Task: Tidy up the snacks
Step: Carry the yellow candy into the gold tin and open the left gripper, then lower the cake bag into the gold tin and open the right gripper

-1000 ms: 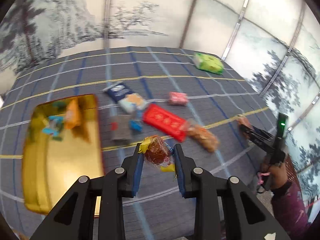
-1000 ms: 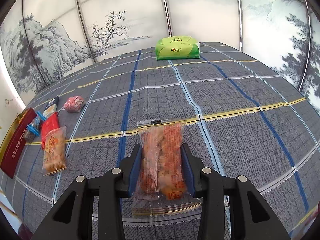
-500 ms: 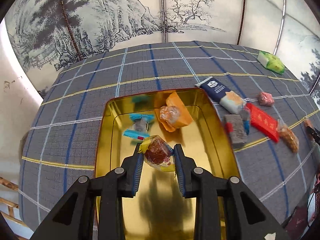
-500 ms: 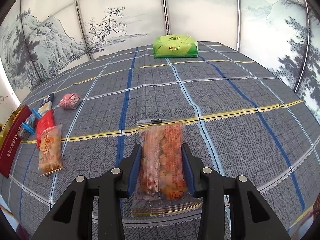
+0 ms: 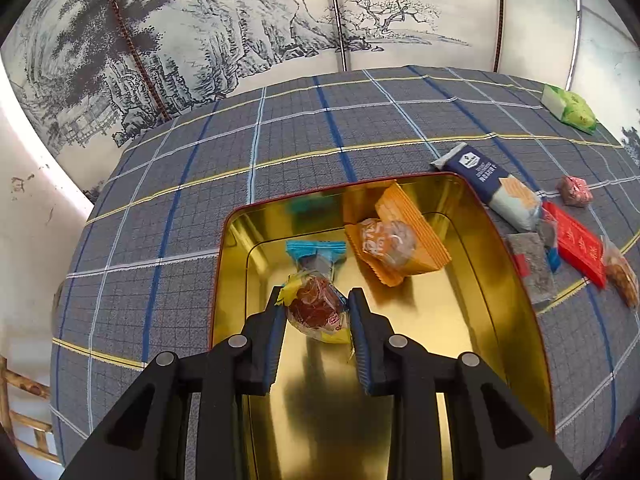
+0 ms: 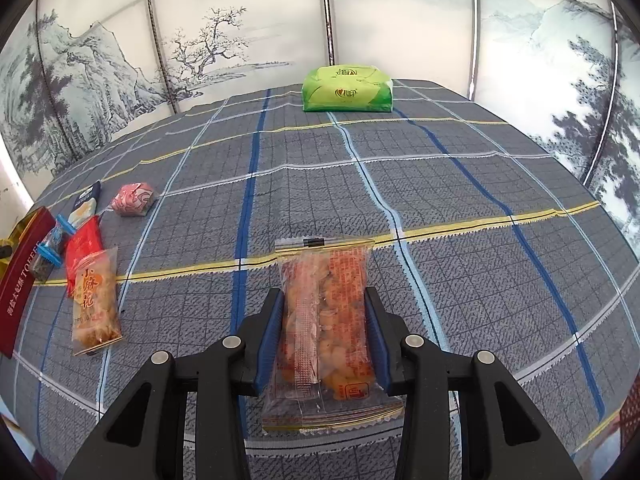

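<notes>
Over the gold tin (image 5: 516, 280), left gripper (image 5: 316, 312) clamps a candy (image 5: 316, 308) (brown); right gripper (image 6: 325, 328) grips a snack pack (image 6: 326, 320).

Gold tin (image 5: 516, 280) near end cut off

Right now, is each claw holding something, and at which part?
Yes. The left claw pinches a brown candy across its middle, above the gold tin. The right claw grips a clear snack packet by its long sides.
</notes>
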Available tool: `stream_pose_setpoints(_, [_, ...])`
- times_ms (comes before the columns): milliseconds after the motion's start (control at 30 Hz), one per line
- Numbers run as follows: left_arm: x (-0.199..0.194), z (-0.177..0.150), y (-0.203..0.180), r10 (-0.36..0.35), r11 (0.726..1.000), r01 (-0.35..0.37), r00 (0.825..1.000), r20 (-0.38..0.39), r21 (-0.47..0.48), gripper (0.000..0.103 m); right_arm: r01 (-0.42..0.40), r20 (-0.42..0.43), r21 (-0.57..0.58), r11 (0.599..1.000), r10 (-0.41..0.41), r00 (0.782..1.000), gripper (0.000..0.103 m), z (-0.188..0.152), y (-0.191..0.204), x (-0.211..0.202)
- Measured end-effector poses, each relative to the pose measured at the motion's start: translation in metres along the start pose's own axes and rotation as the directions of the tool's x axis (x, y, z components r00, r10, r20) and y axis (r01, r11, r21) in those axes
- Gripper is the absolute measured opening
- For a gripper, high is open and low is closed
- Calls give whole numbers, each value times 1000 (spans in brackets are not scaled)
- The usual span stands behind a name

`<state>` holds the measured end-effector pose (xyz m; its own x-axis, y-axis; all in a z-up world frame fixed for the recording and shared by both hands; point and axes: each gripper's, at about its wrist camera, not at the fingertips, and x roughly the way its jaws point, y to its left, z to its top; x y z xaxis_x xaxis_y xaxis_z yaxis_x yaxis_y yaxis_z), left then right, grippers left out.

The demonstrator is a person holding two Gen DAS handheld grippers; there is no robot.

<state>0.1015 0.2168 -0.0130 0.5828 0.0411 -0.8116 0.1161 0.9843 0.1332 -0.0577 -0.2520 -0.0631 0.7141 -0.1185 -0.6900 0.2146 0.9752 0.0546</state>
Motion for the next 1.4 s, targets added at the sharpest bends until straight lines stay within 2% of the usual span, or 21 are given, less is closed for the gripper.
stream_pose_setpoints(100, [4,1,2,-3,1000,3,1000,-14,-3,28,5,-2,0,1000,-5,1000,41,1,1,0])
stream_pose_setpoints(167, [6,2,2,11,1000,-11,1000,-20,2,33,7,-5,1,1000,-7,1000,41,1,0,0])
stream_pose_setpoints(300, [6,2,2,34,999,-34,999,-18,1,35,5,-7,3,1000,-5,1000,41,2,0,0])
stream_pose_setpoints(433, [3,1,2,79,997,-79,997,-9,-5,51,-2,-11,16,1000,3,1000,41,1,0,0])
stream_pose_setpoints(533, [-7,-3,0,102,995,-102,995,17,-8,56,-26,-17,49,998,27,999,41,-1,-4,-2])
stream_pose_setpoints(633, [-22,-8,-4,111,994,-110,993,46,-25,65,-62,-22,94,994,64,998,41,-3,-8,-6])
stream_pose_setpoints(733, [-39,-17,-7,95,994,-90,993,74,-66,69,-97,-27,129,987,101,994,41,-6,-10,-10])
stream_pose_setpoints(867, [-64,-31,-15,42,991,-27,993,111,-128,73,-143,-23,177,974,150,988,41,-9,-12,-16])
stream_pose_setpoints(1000, [-88,-44,-31,5,992,17,985,171,-128,79,-171,-2,183,968,175,985,41,-7,-7,-29])
stream_pose_setpoints(1100, [-103,-50,-45,0,995,20,980,197,-102,81,-213,27,173,962,212,977,41,-2,3,-46])
stream_pose_setpoints(1200, [-113,-54,-44,5,991,25,975,224,-134,86,-267,51,145,953,262,964,41,7,21,-59])
stream_pose_setpoints(1333, [-120,-61,-29,2,977,47,974,227,-208,88,-371,56,72,926,367,928,41,23,65,-73])
stream_pose_setpoints(1400, [-120,-65,-21,4,974,44,978,211,-223,88,-440,47,35,898,438,898,41,31,94,-77])
